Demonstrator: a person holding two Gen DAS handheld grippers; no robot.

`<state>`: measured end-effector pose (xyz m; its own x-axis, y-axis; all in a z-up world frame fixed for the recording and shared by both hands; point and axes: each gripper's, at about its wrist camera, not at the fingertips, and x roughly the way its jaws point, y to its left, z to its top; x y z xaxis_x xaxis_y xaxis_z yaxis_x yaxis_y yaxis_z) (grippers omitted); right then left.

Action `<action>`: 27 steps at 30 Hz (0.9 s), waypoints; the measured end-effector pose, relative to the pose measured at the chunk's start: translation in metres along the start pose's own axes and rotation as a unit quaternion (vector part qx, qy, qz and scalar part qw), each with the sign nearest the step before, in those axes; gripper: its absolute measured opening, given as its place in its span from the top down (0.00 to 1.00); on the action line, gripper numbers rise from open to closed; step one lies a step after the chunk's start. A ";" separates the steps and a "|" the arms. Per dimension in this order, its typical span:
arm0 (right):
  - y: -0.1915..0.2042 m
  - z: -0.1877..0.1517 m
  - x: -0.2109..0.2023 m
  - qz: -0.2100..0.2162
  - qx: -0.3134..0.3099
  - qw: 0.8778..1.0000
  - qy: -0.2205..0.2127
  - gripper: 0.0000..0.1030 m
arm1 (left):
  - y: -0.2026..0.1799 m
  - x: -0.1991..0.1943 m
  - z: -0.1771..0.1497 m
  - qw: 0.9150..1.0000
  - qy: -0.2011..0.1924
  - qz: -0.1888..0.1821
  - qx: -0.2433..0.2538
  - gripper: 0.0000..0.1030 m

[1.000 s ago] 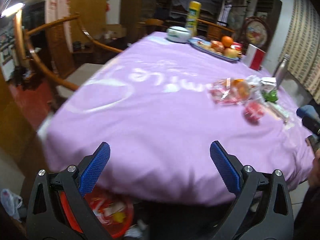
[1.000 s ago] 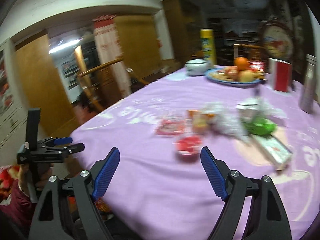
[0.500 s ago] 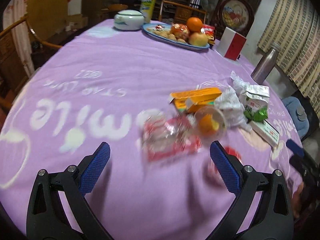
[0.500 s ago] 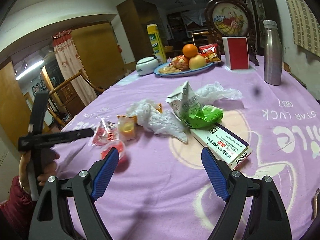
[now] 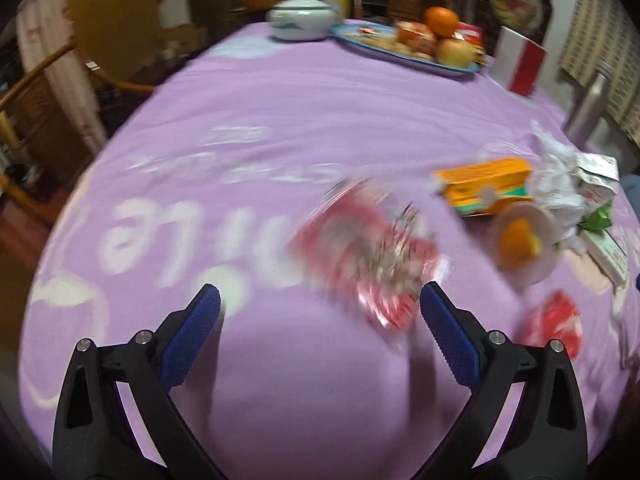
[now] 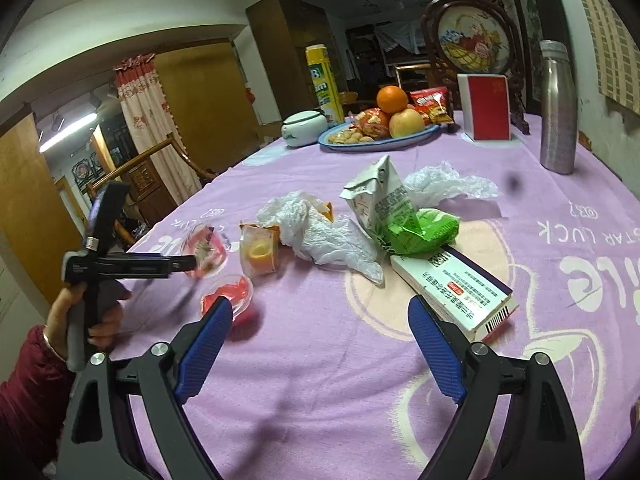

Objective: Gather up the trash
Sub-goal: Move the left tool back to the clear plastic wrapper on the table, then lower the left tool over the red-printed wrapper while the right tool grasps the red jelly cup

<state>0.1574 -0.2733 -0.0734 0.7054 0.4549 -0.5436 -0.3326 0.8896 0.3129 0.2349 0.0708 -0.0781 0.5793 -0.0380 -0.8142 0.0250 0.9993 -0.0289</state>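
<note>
Trash lies on the purple tablecloth point(image 6: 320, 360): a red-and-clear snack wrapper point(image 5: 368, 252), a jelly cup with orange filling point(image 5: 520, 236), a red jelly cup point(image 6: 230, 296), an orange box point(image 5: 486, 190), crumpled white plastic bags point(image 6: 324, 232), a crushed milk carton point(image 6: 376, 196), a green wrapper point(image 6: 428, 230) and a long white box point(image 6: 452, 292). My left gripper point(image 5: 320, 312) is open, just in front of the red wrapper; it also shows in the right wrist view point(image 6: 140, 266). My right gripper point(image 6: 320, 320) is open and empty, low over the cloth between the red cup and the white box.
At the far end stand a blue fruit plate point(image 6: 380, 142), a white lidded bowl point(image 6: 304, 128), a yellow canister point(image 6: 322, 80), a red-and-white box point(image 6: 488, 106) and a steel flask point(image 6: 558, 108). Wooden chairs point(image 5: 48, 92) stand at the left.
My left gripper came up from the table's edge and moved over the cloth toward the red wrapper. My right gripper advanced toward the trash pile. Both stayed open.
</note>
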 end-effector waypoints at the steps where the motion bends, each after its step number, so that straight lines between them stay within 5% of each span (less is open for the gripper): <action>1: 0.002 0.000 0.000 0.001 -0.007 1.000 -0.001 0.15 | 0.007 -0.004 -0.002 1.000 -0.003 -0.002 -0.010 0.07; 7: 0.008 -0.001 -0.003 -0.002 -0.022 1.000 -0.008 0.13 | -0.005 -0.011 -0.001 0.998 -0.022 -0.056 0.003 0.07; 21: 0.002 -0.001 -0.002 0.015 -0.003 1.000 0.000 0.13 | -0.016 0.036 0.037 0.996 0.000 -0.080 -0.047 0.06; 27: 0.005 -0.002 -0.001 0.006 -0.006 1.000 0.004 0.12 | -0.031 0.043 0.036 0.999 0.020 -0.028 -0.003 0.06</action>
<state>0.1542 -0.2692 -0.0727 0.6966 0.4653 -0.5461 -0.3480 0.8848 0.3100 0.2885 0.0378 -0.0912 0.5435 -0.0945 -0.8340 0.0523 0.9955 -0.0788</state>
